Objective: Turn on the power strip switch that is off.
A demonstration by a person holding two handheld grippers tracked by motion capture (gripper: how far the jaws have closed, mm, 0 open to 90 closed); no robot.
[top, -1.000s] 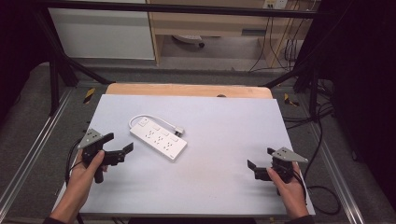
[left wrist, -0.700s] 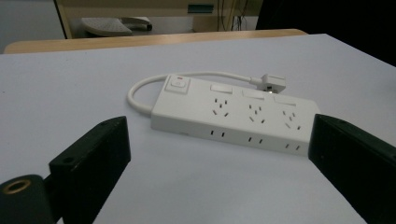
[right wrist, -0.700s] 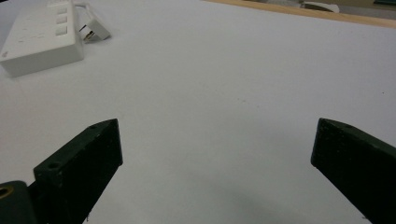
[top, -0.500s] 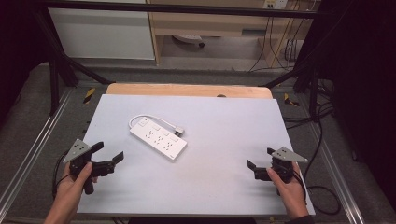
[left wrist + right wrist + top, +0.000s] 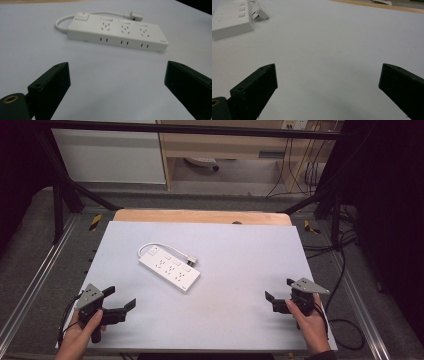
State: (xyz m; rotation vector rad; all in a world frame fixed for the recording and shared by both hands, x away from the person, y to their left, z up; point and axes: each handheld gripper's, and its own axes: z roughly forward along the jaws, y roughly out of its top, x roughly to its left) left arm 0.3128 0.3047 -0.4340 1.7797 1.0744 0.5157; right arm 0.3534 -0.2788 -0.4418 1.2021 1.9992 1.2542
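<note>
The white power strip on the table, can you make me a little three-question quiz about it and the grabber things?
1. True or false: the left gripper is clamped on the white plastic power strip.
2. How many switch buttons sit in a row along the strip's top, besides the bigger red-marked switch at its cord end? A) one B) three C) six
3. Fill in: the strip's white cord curls round so its plug lies ____ the strip.

Key
1. False: both it and the right gripper are open and well apart from the strip on the pale grey table.
2. B
3. beside
</note>
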